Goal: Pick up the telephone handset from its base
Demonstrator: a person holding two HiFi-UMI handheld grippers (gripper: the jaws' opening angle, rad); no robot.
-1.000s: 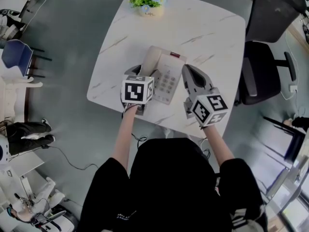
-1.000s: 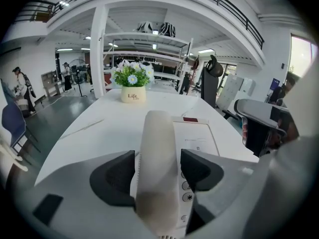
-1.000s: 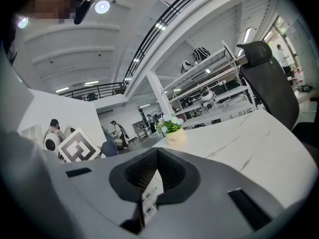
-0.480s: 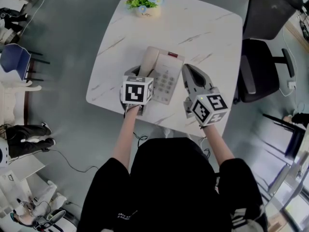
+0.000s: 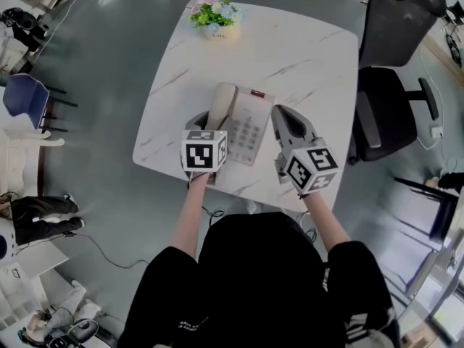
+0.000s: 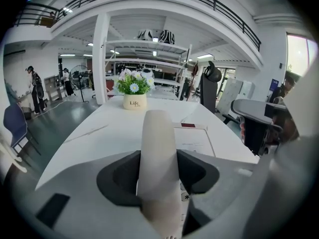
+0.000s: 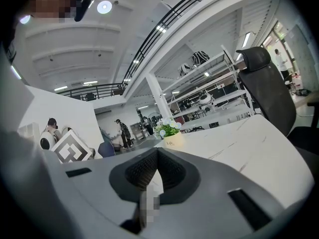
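Note:
A cream telephone base (image 5: 252,120) with a keypad lies on the white marbled table (image 5: 304,56). Its handset (image 5: 220,101) rests along the base's left side. My left gripper (image 5: 206,119) reaches over the handset's near end. In the left gripper view the handset (image 6: 157,148) runs straight between the dark pads (image 6: 118,176), which press on both its sides, so the left gripper (image 6: 158,172) is shut on it. The handset still lies on the base. My right gripper (image 5: 280,113) hovers just right of the base; its jaws (image 7: 157,176) meet with nothing between them.
A small pot of flowers (image 5: 212,14) stands at the table's far edge. A black office chair (image 5: 391,71) sits to the right of the table. The table's near edge runs just below both grippers. People stand far off in the hall.
Both grippers keep their places beside the phone. Only the head view has shifted slightly, so the table sits a little differently in the picture.

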